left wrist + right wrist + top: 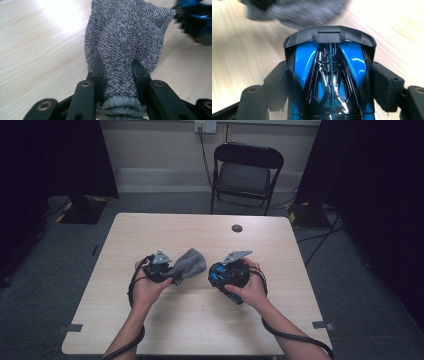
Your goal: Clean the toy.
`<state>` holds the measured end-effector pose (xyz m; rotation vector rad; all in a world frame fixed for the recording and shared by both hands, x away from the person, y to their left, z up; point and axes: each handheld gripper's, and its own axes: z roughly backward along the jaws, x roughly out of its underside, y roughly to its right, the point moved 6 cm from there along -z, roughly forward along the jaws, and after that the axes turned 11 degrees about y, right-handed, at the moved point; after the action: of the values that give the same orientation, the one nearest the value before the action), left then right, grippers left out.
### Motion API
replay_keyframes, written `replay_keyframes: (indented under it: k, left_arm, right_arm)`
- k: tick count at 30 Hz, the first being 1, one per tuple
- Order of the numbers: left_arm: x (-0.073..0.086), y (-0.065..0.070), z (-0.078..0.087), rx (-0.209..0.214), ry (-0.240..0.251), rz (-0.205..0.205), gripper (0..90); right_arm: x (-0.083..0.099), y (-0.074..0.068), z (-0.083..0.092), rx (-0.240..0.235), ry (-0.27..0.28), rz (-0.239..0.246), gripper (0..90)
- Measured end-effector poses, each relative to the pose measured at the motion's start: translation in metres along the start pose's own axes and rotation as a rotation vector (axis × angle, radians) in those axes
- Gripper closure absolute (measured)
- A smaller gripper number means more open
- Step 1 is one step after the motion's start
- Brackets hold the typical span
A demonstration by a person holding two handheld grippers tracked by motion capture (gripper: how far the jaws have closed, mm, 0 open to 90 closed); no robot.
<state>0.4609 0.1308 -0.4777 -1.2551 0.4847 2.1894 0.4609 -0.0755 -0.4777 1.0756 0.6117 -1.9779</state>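
Observation:
A grey terry cloth [192, 263] hangs between the jaws of my left gripper [174, 276], just above the table's middle. In the left gripper view the left gripper [119, 72] is shut on the cloth [125, 32], pinching its bunched, hemmed end. A glossy blue and black toy car [216, 277] is held in my right gripper [223, 273], to the right of the cloth. Seen from the right gripper view, the right gripper [332, 86] clamps the toy car [329, 65] by its sides, and the cloth [299, 11] is blurred beyond it. The car [197, 20] shows blurred at the far right of the left gripper view.
The light wooden table [200, 320] bears a small dark round disc [237, 228] near its far edge. A black folding chair [247, 170] stands behind the table. Dark curtains flank both sides, and cables lie on the floor at the right.

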Motion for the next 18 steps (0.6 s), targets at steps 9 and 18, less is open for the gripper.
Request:
replay_keyframes:
  k: [9,18]
  left_arm:
    - [-0.016,0.037,-0.027,0.119,0.028,0.058,69.7]
    - [-0.017,0.052,-0.019,0.222,0.057,0.030,70.6]
  right_arm:
    - [-0.004,-0.013,-0.010,0.004,-0.001,0.023,25.4]
    - [0.002,0.001,-0.006,0.051,-0.019,0.015,25.4]
